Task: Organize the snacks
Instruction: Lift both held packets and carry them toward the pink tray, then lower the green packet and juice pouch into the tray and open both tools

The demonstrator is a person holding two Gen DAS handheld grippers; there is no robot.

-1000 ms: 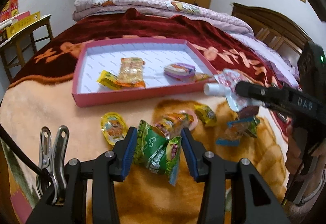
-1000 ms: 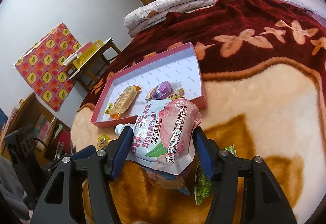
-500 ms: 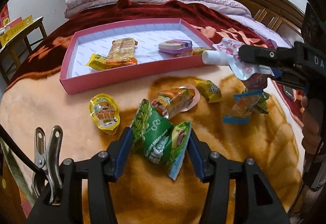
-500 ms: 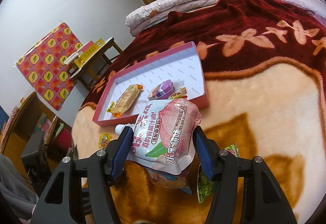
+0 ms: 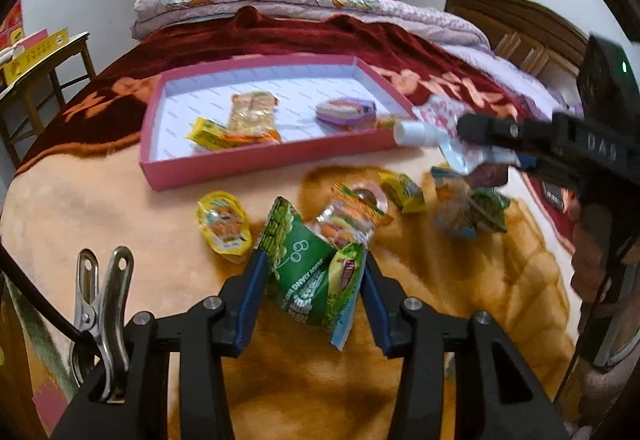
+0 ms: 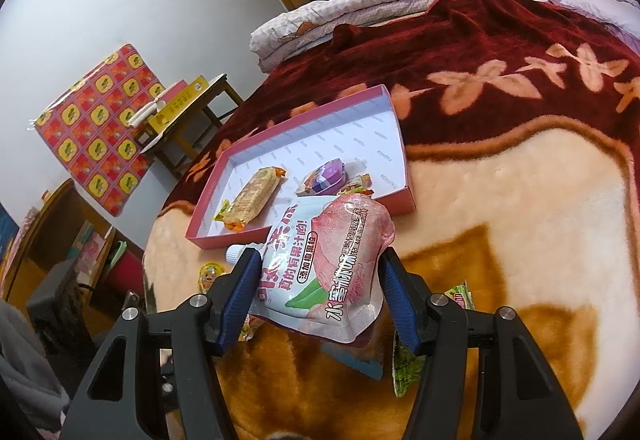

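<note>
While closing in just now, left claw [image 5: 312,280] pinching the green snack bag [image 5: 310,276] by both sides, near edge of the bed blanket [image 5: 120,207]. Right claw [image 6: 320,296] clamped on the peach drink pouch [image 6: 324,264] — held above the blanket, just near and right of the pink tray [image 5: 256,163]. Inside the tray: an orange wafer pack [image 5: 250,115], a yellow packet [image 5: 206,131], a purple packet [image 5: 348,111]. Loose between claw and tray — a yellow jelly cup [image 5: 224,226], a clear candy bag [image 5: 348,215].

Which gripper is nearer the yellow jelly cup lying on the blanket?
Left. The left gripper, clamping a green packet, sits just beside the yellow jelly cup; the right gripper holds a pouch farther off.
</note>
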